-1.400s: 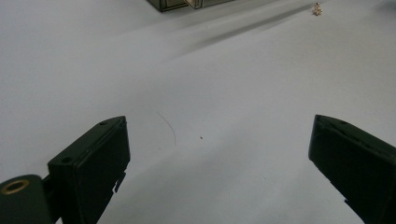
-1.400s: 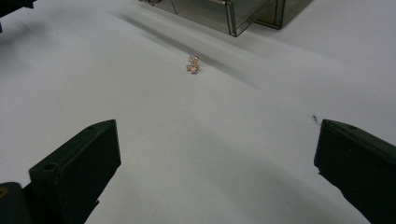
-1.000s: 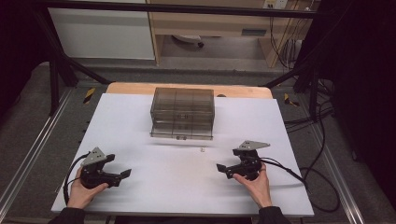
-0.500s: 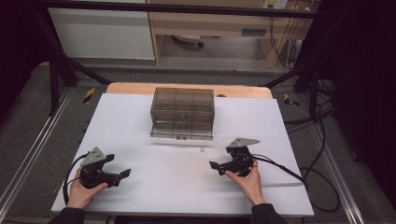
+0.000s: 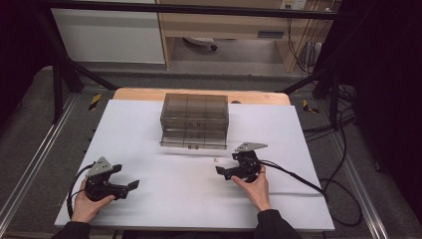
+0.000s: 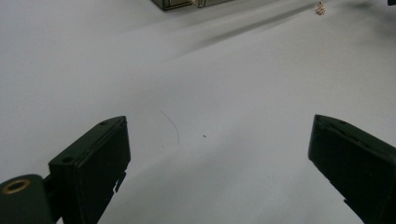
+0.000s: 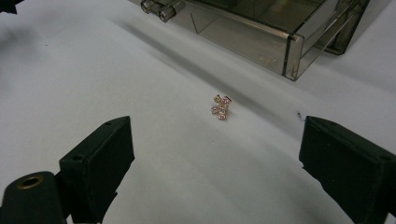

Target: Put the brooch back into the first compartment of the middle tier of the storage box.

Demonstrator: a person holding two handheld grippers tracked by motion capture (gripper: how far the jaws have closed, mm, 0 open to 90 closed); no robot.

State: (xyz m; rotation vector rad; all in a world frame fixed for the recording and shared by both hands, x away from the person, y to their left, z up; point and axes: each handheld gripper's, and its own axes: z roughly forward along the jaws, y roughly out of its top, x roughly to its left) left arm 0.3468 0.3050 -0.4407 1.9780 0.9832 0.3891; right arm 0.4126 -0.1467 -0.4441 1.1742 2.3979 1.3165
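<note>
One tiny gold-and-pink trinket (image 7: 221, 107), an earring or charm by the look of it, lay on the white table (image 5: 149, 129) just in front of the smoky clear drawer box (image 5: 194, 119), apart from it. The right gripper (image 5: 222, 172) sat near the trinket on the side away from the box; its jaws were wide but had just been closing a little, nothing yet between them. The left gripper (image 5: 130, 186) rested well away from the box, jaws spread wide on bare table.

Risks, as I judged them:
- trinket so small and knobbly that the broad black pads could pinch off-centre and flick it away
- pads scraping the tabletop might push it toward the box front
- closing early, short of the piece, would catch nothing
</note>
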